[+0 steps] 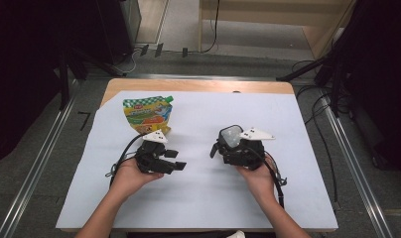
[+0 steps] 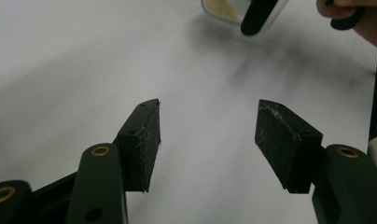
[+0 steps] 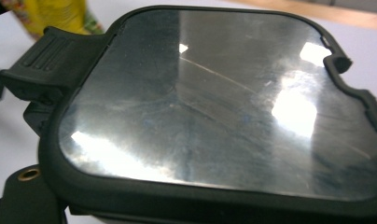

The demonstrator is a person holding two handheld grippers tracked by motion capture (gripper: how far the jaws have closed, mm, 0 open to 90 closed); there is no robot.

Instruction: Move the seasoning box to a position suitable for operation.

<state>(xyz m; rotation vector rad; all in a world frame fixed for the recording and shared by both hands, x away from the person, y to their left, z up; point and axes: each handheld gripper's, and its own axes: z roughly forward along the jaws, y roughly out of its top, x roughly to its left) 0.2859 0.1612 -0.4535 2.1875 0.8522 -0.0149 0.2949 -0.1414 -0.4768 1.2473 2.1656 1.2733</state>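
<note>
A small clear container (image 1: 232, 134) with a black-rimmed see-through lid (image 3: 214, 102) sits in my right gripper (image 1: 228, 144), right of the table's middle; the jaws are shut on it. In the left gripper view the container (image 2: 221, 8) shows pale crumbs inside, with a black jaw across its side. My left gripper (image 1: 177, 159) lies low over the white sheet, pointing right toward the container, jaws open (image 2: 207, 135) with nothing between them. A yellow and green spouted pouch (image 1: 148, 115) lies flat at the back left, just behind the left gripper.
A white sheet (image 1: 288, 198) covers the wooden table (image 1: 198, 85). Metal rails (image 1: 34, 173) run along both sides on the floor, with cables (image 1: 317, 109) at the right. The person's right hand (image 2: 359, 18) shows beside the container.
</note>
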